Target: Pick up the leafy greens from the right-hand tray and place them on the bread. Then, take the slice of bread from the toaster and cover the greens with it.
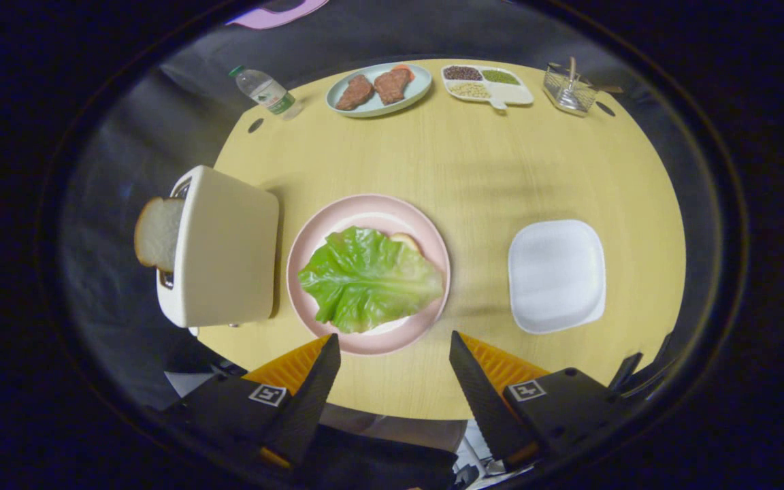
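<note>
Greens (363, 279) already lie over the bread (407, 240) on the plate (310, 238) mid-desk, so your tray (556, 275) near the right edge is empty. Your fingers (395, 354) hang spread, gripping nothing; the slice (158, 233) in the toaster (224, 248) at the left edge comes next.

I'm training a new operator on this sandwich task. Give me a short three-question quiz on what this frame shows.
1. True or false: the lettuce already lies on the pink plate.
2. Where is the bread slice to fetch next? A) in the toaster B) on the white tray C) beside the bottle
3. Fill in: the gripper jaws are ____, holding nothing, just short of the plate.

Key: 1 true; 2 A; 3 open
</note>
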Demonstrator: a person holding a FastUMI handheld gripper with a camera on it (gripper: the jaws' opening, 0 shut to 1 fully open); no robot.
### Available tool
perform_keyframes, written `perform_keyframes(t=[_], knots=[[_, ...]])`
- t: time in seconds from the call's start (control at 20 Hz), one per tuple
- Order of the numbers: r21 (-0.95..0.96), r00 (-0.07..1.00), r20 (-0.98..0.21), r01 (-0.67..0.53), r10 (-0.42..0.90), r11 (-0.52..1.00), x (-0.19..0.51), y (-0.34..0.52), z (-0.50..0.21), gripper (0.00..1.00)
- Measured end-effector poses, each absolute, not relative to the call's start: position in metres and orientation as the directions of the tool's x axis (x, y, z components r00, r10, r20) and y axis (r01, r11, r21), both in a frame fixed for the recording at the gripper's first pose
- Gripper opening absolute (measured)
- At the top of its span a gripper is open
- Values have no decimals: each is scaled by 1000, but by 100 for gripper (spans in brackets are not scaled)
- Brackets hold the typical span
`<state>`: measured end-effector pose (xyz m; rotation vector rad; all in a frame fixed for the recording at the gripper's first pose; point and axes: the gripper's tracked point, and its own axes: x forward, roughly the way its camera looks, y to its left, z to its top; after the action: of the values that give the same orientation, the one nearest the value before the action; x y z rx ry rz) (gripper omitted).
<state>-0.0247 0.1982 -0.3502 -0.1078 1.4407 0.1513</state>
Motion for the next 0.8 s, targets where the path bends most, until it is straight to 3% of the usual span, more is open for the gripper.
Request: perform_keyframes(t=[0.2,0.4,0.8], knots=[[78,124,-987,-167,100,983,-29,243,-306,100],[73,176,-977,-238,117,968,-2,289,-270,100],[163,142,-969,-250,203,954,14,394,-233,100]])
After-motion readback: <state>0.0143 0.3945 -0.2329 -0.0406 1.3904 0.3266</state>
